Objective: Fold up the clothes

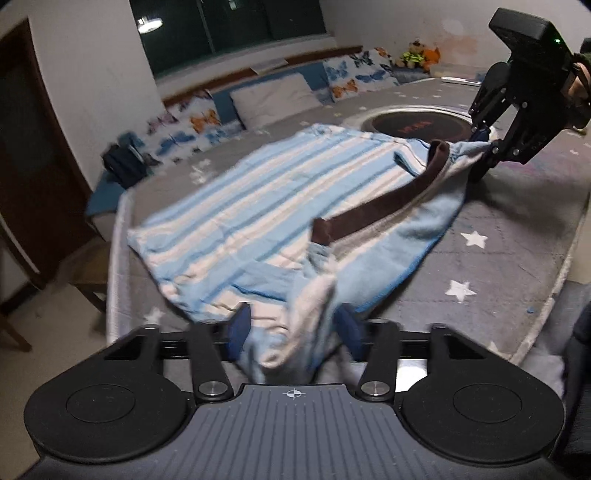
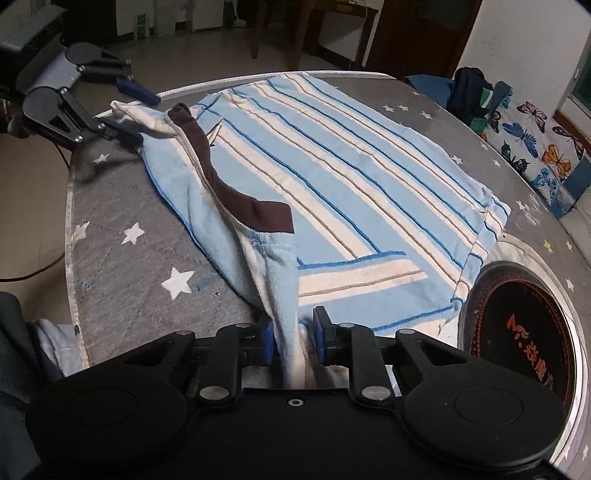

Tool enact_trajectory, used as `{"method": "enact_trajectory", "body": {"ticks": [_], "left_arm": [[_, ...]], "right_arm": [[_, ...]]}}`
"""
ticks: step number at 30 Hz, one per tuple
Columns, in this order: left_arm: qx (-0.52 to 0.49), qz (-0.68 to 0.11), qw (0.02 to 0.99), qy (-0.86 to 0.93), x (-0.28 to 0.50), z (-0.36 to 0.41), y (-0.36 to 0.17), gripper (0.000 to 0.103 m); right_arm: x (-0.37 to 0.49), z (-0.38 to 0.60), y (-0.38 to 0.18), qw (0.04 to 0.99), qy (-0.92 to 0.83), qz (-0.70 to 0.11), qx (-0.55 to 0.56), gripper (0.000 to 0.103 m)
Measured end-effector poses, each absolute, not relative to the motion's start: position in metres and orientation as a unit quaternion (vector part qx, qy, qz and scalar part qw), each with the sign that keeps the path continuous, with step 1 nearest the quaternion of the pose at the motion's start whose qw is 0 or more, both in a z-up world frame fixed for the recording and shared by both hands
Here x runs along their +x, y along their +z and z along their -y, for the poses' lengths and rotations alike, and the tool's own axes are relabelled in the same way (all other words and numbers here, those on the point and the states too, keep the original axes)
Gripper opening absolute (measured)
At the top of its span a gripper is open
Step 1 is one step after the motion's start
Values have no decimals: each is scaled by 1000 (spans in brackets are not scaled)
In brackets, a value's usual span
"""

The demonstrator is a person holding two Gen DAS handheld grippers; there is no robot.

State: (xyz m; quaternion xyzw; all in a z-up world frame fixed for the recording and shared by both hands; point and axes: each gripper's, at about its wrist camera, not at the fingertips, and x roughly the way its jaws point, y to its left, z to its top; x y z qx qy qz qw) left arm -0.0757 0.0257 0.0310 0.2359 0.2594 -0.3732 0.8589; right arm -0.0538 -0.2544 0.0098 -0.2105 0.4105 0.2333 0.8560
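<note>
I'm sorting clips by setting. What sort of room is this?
Probably a living or sitting room at home: a cushioned bench under the window, soft toys, and a round table holding the striped shirt.

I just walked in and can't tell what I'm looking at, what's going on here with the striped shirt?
A person is folding a blue and white striped shirt spread on a grey star-patterned table cover, holding a claw in each hand. The left claw is shut on the shoulder end near the brown collar, and the right claw is shut on the opposite shoulder end. The collar edge is lifted off the cover between them, while the shirt's body lies flat. A round black cooktop sits beside the shirt.
</note>
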Motion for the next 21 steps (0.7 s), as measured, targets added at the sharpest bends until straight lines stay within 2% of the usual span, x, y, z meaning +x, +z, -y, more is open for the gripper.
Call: {"method": "enact_trajectory", "body": {"ticks": [3,15,21], "left_arm": [[230,-253,859,-380,-84,-27,32,10],[224,-189,863,-411,-199,-62,82,9],[178,-168,902,-355,-178,-57,93,9]], "right_arm": [[-70,252,11,858,232,-407,-209,14],[-158,246,47,845,265,-419,-199,12],[-121,255,65,869,240,-392,-182,12]]}}
